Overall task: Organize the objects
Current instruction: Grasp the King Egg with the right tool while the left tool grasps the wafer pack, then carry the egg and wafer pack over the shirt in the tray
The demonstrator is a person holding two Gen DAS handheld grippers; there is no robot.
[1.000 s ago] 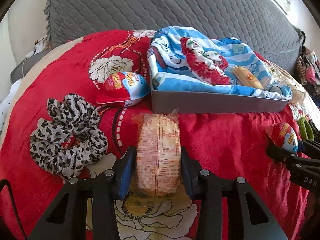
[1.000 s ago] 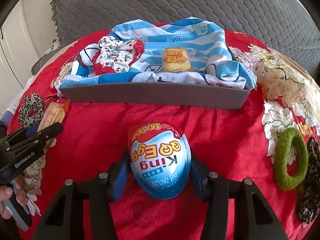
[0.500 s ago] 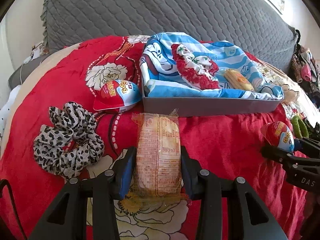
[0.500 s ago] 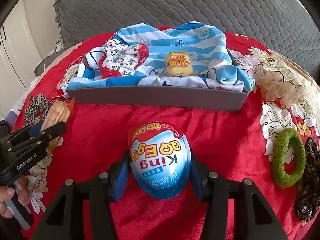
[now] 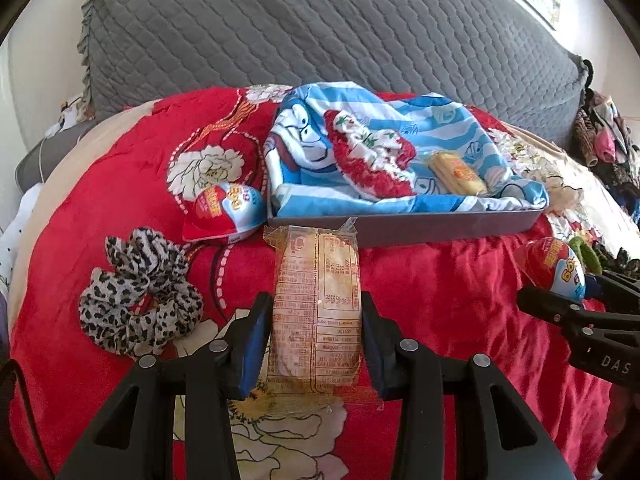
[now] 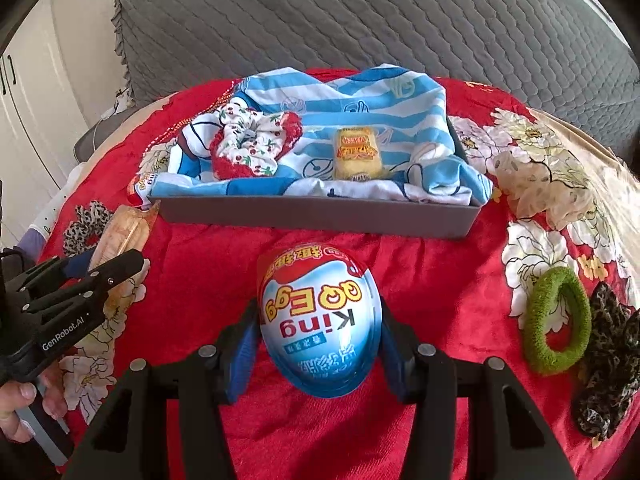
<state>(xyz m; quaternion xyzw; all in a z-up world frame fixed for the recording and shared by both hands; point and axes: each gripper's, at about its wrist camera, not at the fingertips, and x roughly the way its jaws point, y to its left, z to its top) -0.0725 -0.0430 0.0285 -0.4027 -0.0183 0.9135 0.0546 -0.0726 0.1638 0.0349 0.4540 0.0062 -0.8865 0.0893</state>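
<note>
My left gripper (image 5: pixel 316 320) is shut on a clear-wrapped snack pack (image 5: pixel 318 312), held above the red bedspread. My right gripper (image 6: pixel 318 328) is shut on a blue, white and red toy egg (image 6: pixel 320 320); the same egg (image 5: pixel 554 266) shows at the right of the left wrist view. Ahead lies a grey tray (image 5: pixel 404 226) (image 6: pixel 320 216) lined with a blue striped cloth. In it sit a red-and-white scrunchie (image 5: pixel 372 156) (image 6: pixel 252 146) and a small yellow snack pack (image 5: pixel 456 172) (image 6: pixel 358 154). A second toy egg (image 5: pixel 224 212) lies left of the tray.
A leopard-print scrunchie (image 5: pixel 138 300) lies on the bedspread at the left. A green hair tie (image 6: pixel 556 326), a dark patterned scrunchie (image 6: pixel 608 364) and a pale scrunchie (image 6: pixel 544 192) lie to the right. A grey quilted cushion (image 5: pixel 320 28) stands behind the tray.
Both grippers have lifted slightly with their loads, so the tray and the bedspread items sit lower and farther off in both views. The grips have not changed.
</note>
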